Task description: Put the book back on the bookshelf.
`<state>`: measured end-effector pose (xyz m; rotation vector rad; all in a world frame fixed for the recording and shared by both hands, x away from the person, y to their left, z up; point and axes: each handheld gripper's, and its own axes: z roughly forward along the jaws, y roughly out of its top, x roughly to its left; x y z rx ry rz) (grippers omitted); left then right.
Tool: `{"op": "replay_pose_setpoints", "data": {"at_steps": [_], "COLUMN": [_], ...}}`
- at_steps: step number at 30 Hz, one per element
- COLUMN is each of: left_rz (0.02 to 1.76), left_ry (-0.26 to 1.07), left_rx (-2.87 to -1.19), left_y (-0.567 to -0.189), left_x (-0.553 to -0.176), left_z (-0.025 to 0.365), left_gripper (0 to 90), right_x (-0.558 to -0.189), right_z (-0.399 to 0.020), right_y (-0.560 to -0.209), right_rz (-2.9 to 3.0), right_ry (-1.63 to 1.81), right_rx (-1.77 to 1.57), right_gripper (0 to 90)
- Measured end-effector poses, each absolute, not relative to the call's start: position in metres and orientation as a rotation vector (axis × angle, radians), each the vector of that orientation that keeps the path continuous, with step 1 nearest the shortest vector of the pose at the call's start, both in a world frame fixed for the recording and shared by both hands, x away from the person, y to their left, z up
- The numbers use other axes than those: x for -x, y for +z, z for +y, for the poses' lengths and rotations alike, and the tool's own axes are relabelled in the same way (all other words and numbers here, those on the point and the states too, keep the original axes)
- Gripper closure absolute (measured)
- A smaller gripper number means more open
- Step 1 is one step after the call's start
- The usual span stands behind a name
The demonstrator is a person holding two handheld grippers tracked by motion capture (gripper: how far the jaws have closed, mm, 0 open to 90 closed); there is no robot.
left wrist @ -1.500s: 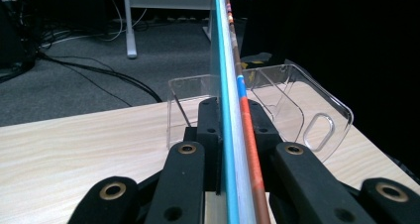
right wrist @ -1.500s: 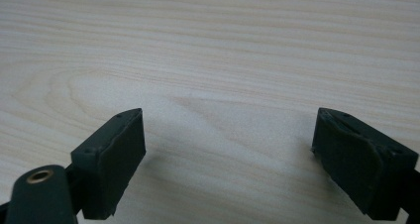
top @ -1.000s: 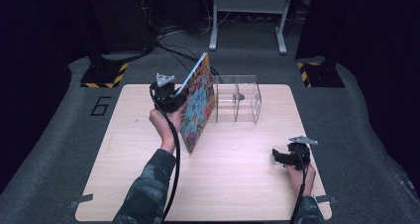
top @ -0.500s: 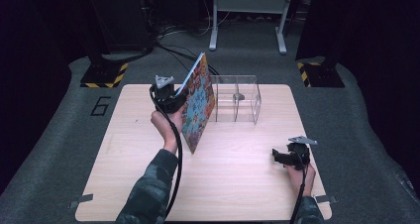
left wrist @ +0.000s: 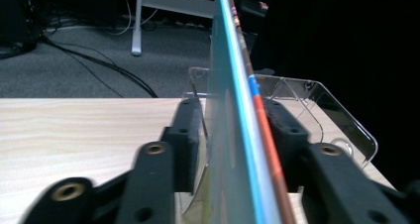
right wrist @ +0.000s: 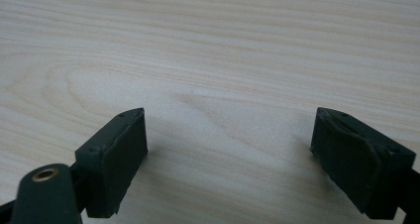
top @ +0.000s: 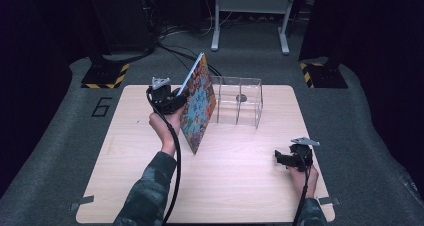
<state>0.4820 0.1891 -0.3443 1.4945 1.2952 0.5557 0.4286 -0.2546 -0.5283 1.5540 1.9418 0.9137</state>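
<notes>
a: why is the book (top: 199,102) on edge?
b: left hand-held gripper (top: 172,102) clamps it upright beside the clear rack (top: 239,107), probably for slotting. right hand-held gripper (top: 287,158) rests spread apart on the tabletop (top: 240,181).

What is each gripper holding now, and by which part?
The left gripper clamps the colourful book by its left edge, standing it tilted. The right gripper is open, holding nothing.

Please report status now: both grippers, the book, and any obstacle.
Left gripper shut on colourful picture book, tilted. Right gripper open, low over wooden table. Clear acrylic rack beside book.
</notes>
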Motion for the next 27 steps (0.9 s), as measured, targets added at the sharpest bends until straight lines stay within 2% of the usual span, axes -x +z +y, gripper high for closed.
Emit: {"op": "replay_pose_setpoints", "data": {"at_steps": [6, 10, 11, 14, 19, 21, 27], "left_rz": [1.249, 1.180, 1.173, 1.139, 1.101, 1.088, 1.076], "left_ry": [0.516, 0.540, 0.541, 0.537, 0.530, 0.543, 0.577], "left_rx": [-1.524, -1.587, -1.617, -1.676, -1.724, -1.761, -1.799], "left_y": [-0.341, -0.329, -0.327, -0.322, -0.321, -0.323, -0.331], "left_x": [-0.475, -0.462, -0.460, -0.451, -0.440, -0.430, -0.414], "left_z": [0.196, 0.201, 0.201, 0.206, 0.213, 0.217, 0.225], "left_gripper": [41.1, 30.2, 22.8, 15.8, 11.9, 3.8, 0.1], "right_x": [-0.429, -0.429, -0.429, -0.429, -0.428, -0.428, -0.429], "right_z": [-0.255, -0.254, -0.254, -0.255, -0.254, -0.254, -0.254], "right_y": [-0.528, -0.528, -0.528, -0.528, -0.528, -0.528, -0.528], "right_rz": [1.942, 1.940, 1.940, 1.940, 1.944, 1.939, 1.946], "right_ry": [0.914, 0.915, 0.914, 0.915, 0.909, 0.918, 0.907], "right_rx": [-1.554, -1.556, -1.555, -1.554, -1.567, -1.564, -1.563], "right_gripper": [14.0, 14.0, 14.0, 13.9, 13.6, 13.5, 13.5]}}
